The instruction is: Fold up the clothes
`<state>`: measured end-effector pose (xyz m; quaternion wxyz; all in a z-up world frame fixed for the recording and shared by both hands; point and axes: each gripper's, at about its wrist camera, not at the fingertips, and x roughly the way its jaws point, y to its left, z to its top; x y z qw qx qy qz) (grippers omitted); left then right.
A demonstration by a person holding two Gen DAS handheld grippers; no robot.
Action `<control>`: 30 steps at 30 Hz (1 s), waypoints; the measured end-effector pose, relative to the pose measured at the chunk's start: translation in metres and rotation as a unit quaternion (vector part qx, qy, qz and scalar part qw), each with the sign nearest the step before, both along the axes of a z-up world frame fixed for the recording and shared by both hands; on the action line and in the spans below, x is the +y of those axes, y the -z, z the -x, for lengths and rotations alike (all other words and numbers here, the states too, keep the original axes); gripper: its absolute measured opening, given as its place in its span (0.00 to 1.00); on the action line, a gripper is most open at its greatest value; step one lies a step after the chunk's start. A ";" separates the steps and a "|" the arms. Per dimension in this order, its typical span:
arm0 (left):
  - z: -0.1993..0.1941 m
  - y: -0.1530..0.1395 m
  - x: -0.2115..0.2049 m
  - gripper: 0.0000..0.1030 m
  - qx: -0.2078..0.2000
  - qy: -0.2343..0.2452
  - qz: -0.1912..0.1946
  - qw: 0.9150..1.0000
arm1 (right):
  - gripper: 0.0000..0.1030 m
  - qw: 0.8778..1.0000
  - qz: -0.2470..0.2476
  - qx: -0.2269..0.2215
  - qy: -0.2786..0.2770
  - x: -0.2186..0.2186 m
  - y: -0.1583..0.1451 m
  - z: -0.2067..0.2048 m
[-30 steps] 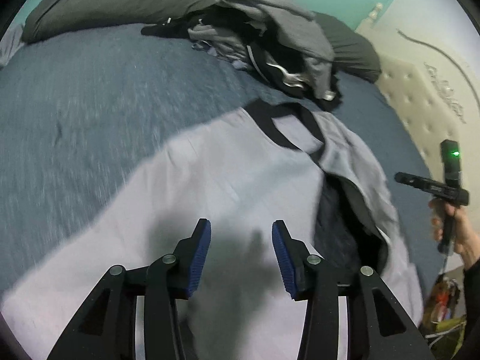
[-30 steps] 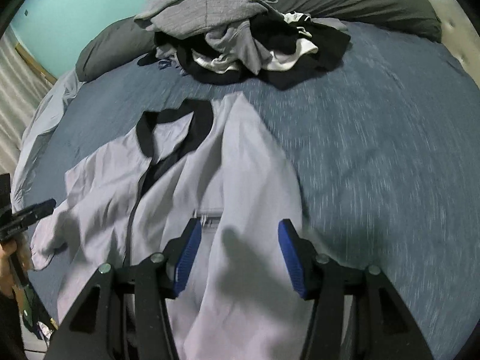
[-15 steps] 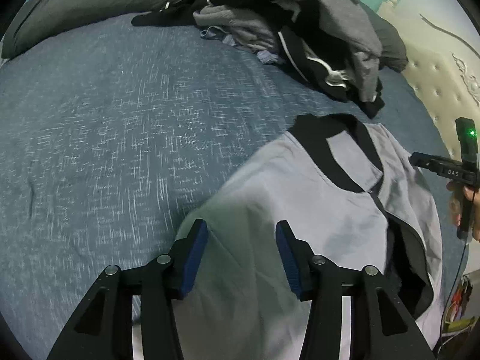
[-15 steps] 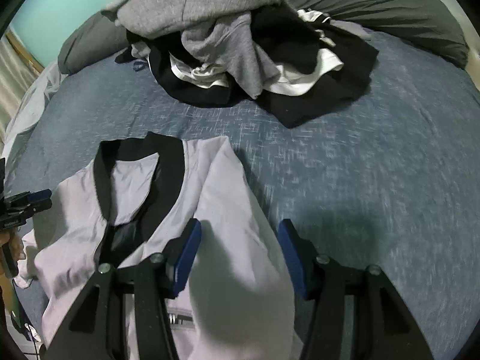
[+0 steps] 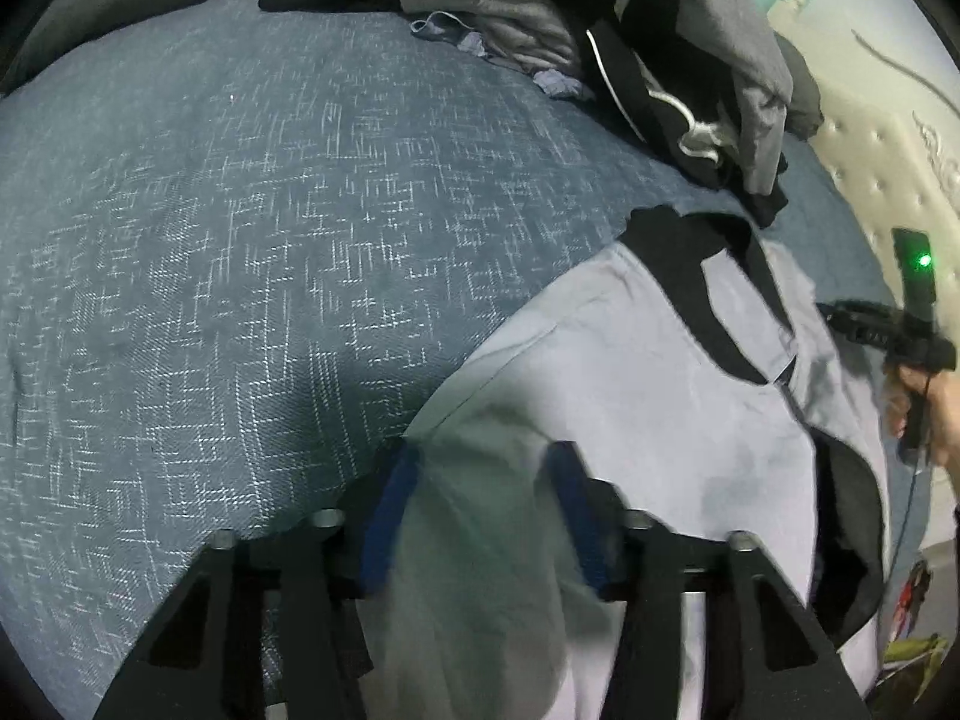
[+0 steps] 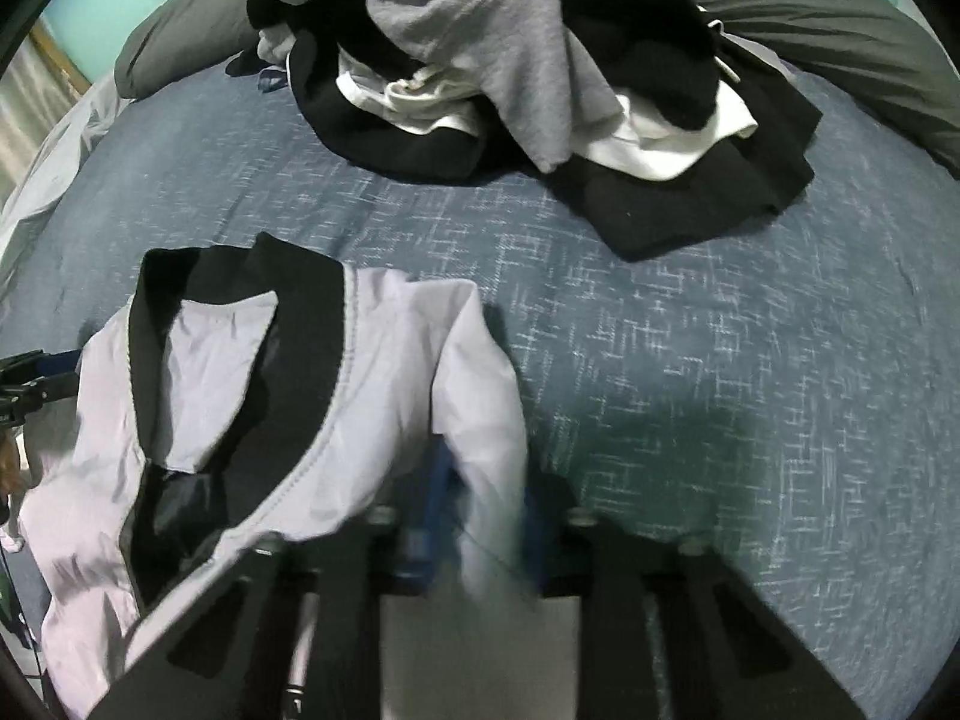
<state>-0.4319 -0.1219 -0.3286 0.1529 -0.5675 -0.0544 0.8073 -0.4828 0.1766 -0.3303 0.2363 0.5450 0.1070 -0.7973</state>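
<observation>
A pale lilac jacket [image 5: 630, 390] with a black collar lies open on the blue bed cover [image 5: 240, 240]. My left gripper [image 5: 480, 510] is at its left shoulder edge, open, with a fold of the fabric lying between the blue pads. In the right wrist view the jacket [image 6: 390, 372] has its right shoulder bunched up. My right gripper [image 6: 483, 510] has its jaws drawn close on that raised fold. Both sets of fingertips are blurred and partly covered by cloth.
A heap of grey, black and white clothes [image 6: 510, 60] sits at the back of the bed, just beyond the collar. Dark pillows [image 6: 840, 18] lie behind it. A tufted headboard [image 5: 870, 168] stands on the right. A person's hand [image 5: 936, 408] shows at the right edge.
Both grippers have moved forward up the jacket, from its body to the shoulders near the collar. The right jaws have narrowed onto a fold; the left stays wide.
</observation>
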 end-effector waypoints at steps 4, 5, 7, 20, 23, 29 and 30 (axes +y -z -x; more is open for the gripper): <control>-0.004 -0.002 0.003 0.06 0.009 0.001 0.012 1.000 | 0.03 0.999 -0.002 0.036 0.003 0.007 -0.010 -0.006; -0.004 -0.005 0.005 0.04 0.015 0.001 0.021 1.000 | 0.03 0.999 -0.004 0.047 0.005 0.010 -0.014 -0.007; -0.007 -0.013 0.008 0.03 0.035 -0.002 0.046 0.998 | 0.03 0.997 -0.003 0.070 0.009 0.015 -0.025 -0.008; 0.038 -0.073 0.012 0.02 0.097 -0.044 0.097 0.990 | 0.02 0.990 0.010 0.141 0.027 0.018 -0.088 0.014; 0.051 -0.082 0.013 0.02 0.102 -0.050 0.103 0.988 | 0.02 0.990 0.011 0.134 0.031 0.013 -0.084 0.026; 0.057 -0.051 0.017 0.03 0.084 -0.064 0.091 0.990 | 0.03 0.993 -0.004 0.110 0.035 0.015 -0.050 0.034; 0.058 -0.045 0.018 0.03 0.081 -0.066 0.089 0.991 | 0.03 0.993 -0.009 0.108 0.036 0.015 -0.045 0.035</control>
